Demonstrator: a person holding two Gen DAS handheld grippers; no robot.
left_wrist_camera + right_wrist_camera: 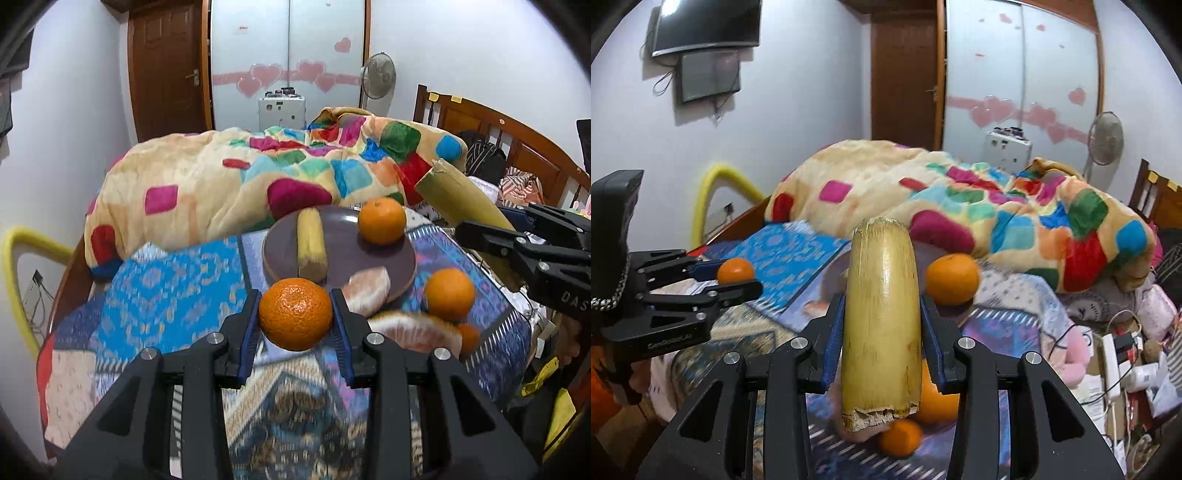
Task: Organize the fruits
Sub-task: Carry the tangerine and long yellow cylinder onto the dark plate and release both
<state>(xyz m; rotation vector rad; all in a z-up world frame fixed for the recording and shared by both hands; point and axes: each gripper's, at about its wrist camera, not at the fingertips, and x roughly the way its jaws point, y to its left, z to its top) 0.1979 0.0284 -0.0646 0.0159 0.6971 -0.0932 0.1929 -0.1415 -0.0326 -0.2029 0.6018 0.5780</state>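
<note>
The yellow stalk piece (882, 325) sits clamped between the blue pads of the right gripper (882, 325), raised above the bed. Its long axis runs along the fingers: the rounded cut end points forward and up toward the blanket (997, 206), the ragged end points back toward the camera. In the left wrist view the same piece (461, 195) is at the right, slanting up and to the left.

The left gripper (295, 314) pinches a mandarin (295, 314) between its pads, held above the patterned cloth (177, 280).

Ahead of it, a dark round plate (347, 258) lies on the cloth. On the plate a second stalk piece (311, 243) lies with its long axis pointing away from the camera, and another mandarin (381, 220) sits well apart at the far right rim. A pomelo segment (367, 291) rests on the near rim. A further segment (417, 330) and two mandarins (448, 294) lie on the cloth just beside the plate.
</note>
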